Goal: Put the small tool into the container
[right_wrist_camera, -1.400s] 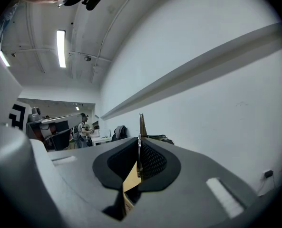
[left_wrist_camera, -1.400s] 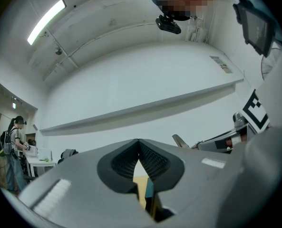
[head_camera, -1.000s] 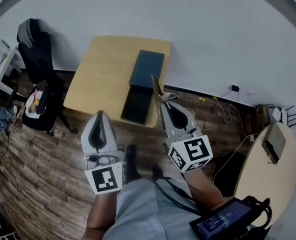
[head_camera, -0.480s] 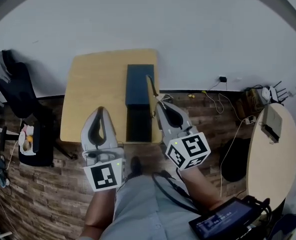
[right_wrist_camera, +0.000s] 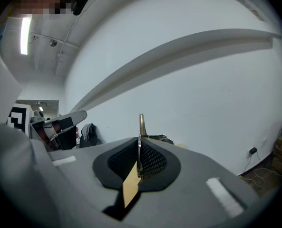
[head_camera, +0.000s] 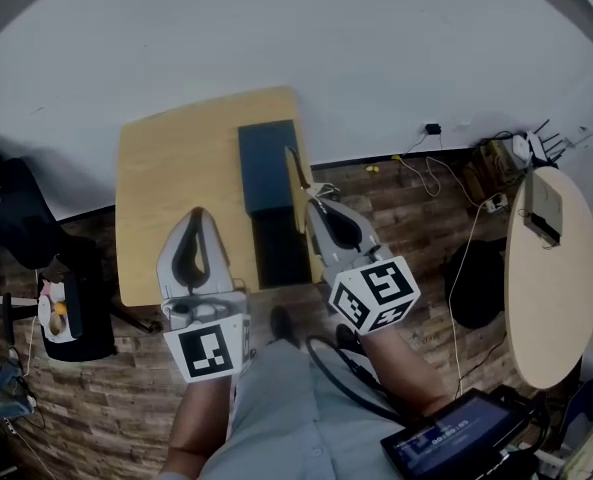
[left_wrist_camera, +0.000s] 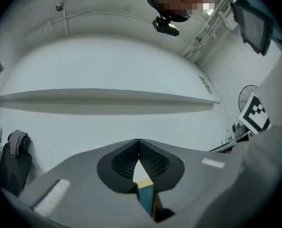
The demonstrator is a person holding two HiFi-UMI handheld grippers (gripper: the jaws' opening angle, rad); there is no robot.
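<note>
over at nine o'clock a black chair (head_camera: 16, 218) with dark cloth slung on it stands on the wood-plank floor (head_camera: 96, 408), apart from the bench. the left tool (head_camera: 198, 214) hangs at about eight o'clock from the middle of the head view. it points toward twelve, and its tips overlap the near part of the pale wooden bench (head_camera: 171, 168). its jaws are pinched together at the tips with nothing between them. through the small gap behind the tips, the left gripper view shows only white wall, a sliver of wood and a blue-green edge.

the container (head_camera: 266, 158), a dark blue box lying open, runs along the bench's three o'clock side. one half lies toward twelve and a darker half toward six, reaching the bench's front edge.

just to the right of it the right tool (head_camera: 314, 204) points the same way. its jaws are clamped tight on the small flat implement (head_camera: 296, 173), so that piece is in the grip and not in the box. the thin, brassy strip stands out past the jaw tips toward eleven o'clock. in the head view its far end overlaps the container's right edge. how high it sits above the box i cannot tell.

further right, cables (head_camera: 441, 173) trail on the floor by the wall at two o'clock. a second, rounded pale table (head_camera: 541, 288) stands at three o'clock, well apart from the bench. a device with a lit screen (head_camera: 456, 433) shows at five o'clock.
</note>
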